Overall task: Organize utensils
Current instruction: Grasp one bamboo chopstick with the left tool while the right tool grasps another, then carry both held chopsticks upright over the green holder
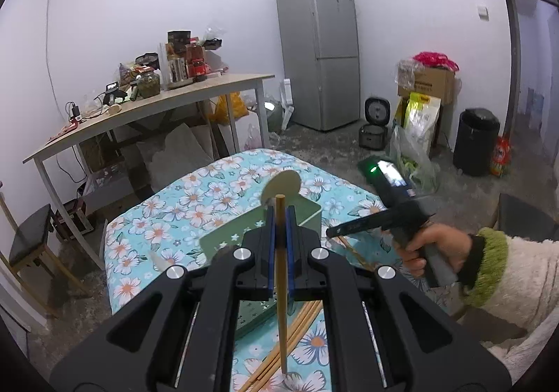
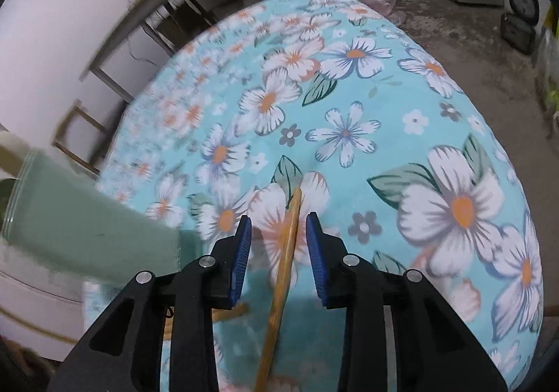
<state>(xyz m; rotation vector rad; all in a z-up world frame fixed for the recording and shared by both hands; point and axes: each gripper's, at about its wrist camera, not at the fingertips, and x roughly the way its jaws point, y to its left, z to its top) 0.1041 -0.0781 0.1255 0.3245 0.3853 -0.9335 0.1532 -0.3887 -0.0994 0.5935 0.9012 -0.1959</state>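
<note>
My left gripper (image 1: 279, 213) is shut on a wooden utensil handle (image 1: 281, 273) that stands upright between its blue pads, above a green utensil box (image 1: 307, 210). A round wooden spoon head (image 1: 282, 185) rises from the box behind it. Several wooden chopsticks (image 1: 297, 329) lie on the floral tablecloth below. My right gripper (image 2: 278, 217) is open, low over the cloth, with a wooden chopstick (image 2: 283, 259) lying between its fingers. The right gripper also shows in the left wrist view (image 1: 335, 230), to the right of the box. The green box (image 2: 87, 234) appears blurred at the left of the right wrist view.
The table has a blue floral cloth (image 1: 195, 203). A long desk (image 1: 146, 105) with jars and clutter stands behind it, a stool (image 1: 31, 234) at the left. A fridge (image 1: 319, 49), rice cooker (image 1: 375, 123), boxes and a black bin (image 1: 477, 140) stand along the far wall.
</note>
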